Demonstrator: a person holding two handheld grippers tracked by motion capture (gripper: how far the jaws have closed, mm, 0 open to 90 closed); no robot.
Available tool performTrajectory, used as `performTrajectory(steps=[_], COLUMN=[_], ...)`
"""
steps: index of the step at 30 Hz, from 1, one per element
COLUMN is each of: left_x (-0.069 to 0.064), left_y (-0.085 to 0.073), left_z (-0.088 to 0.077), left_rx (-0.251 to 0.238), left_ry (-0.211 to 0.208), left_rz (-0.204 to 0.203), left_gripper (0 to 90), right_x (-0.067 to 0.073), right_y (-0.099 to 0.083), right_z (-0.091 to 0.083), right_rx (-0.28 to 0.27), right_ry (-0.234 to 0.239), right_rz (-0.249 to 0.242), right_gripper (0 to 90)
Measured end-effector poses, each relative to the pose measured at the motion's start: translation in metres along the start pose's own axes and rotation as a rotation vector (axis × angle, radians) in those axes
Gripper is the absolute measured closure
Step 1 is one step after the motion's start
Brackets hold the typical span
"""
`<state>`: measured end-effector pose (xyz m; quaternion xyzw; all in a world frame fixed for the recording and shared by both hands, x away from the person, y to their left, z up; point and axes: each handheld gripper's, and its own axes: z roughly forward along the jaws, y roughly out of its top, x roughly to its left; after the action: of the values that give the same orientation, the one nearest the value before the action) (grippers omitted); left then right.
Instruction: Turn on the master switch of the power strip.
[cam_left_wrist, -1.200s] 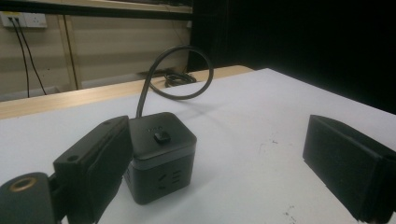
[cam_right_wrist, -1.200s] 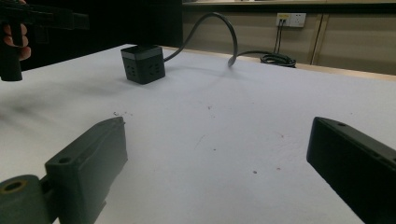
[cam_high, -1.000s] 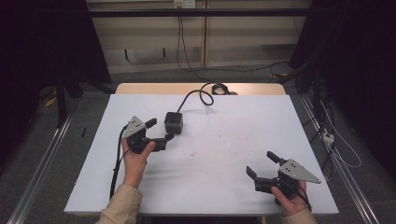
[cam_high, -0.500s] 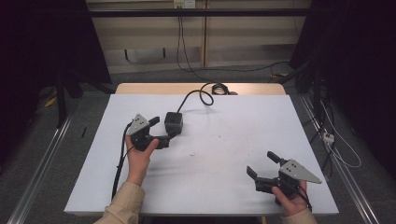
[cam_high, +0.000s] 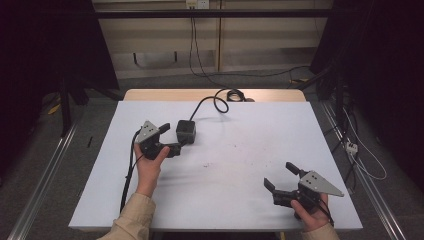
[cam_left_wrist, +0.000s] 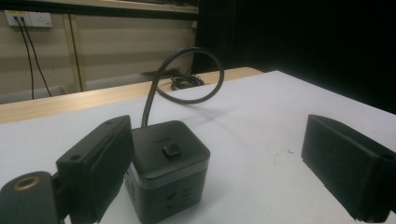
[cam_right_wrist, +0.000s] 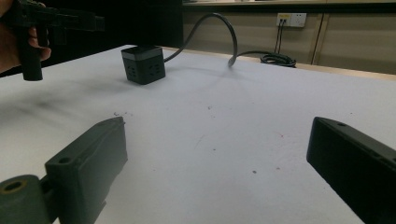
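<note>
1. The work in hand looks like taking hold of the power cube (cam_high: 185, 131), a small black box that sits on the white counter (cam_high: 240, 165) in the upper left of the high view, its thick black cord (cam_high: 216, 102) looping away toward the far edge.

2. The left gripper (cam_high: 169, 138) is held low and level right beside the cube, its jaws spread wide. In the left gripper view one jaw stands just next to the cube's (cam_left_wrist: 168, 168) side and the other is well apart at the right of the frame, so the cube is off-centre in the gap, not yet pinched. I judge the hand (cam_high: 150, 162) holds it this way to slide the jaws around the box.

3. The right gripper (cam_high: 281, 177) rests near the lower right of the high view, well apart from the cube, jaws also spread and holding nothing. It is probably parked there to keep out of the way.

4. The cube has rounded corners, a grey band below its top face and a small square button (cam_left_wrist: 171, 150) in the middle of the top. Socket slots show on its sides, seen in the right gripper view (cam_right_wrist: 142, 64) too. It stands upright and flat.

5. The cord (cam_left_wrist: 187, 74) rises from the back of the cube in a stiff arch, which may tug the box when it is lifted.
</note>
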<state>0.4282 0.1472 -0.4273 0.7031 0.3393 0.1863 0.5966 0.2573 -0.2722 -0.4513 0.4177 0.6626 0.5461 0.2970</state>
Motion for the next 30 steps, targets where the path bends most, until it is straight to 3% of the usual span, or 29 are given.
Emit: performTrajectory(steps=[9, 15, 30], left_x=[-0.001, -0.001, 0.004], left_y=[0.003, 0.004, 0.005], left_z=[0.007, 0.011, 0.015], left_rx=[0.004, 0.001, -0.005], left_ry=[-0.003, -0.003, 0.022], left_rz=[0.015, 0.002, 0.009], left_gripper=[8.9, 8.9, 9.8], right_x=[0.000, -0.001, -0.001], right_y=[0.000, 0.000, 0.000], right_z=[0.000, -0.001, -0.001], right_rx=[0.000, 0.004, -0.001], right_ry=[-0.001, -0.003, -0.004], right_rz=[0.000, -0.003, 0.000], right_gripper=[4.8, 4.8, 4.8])
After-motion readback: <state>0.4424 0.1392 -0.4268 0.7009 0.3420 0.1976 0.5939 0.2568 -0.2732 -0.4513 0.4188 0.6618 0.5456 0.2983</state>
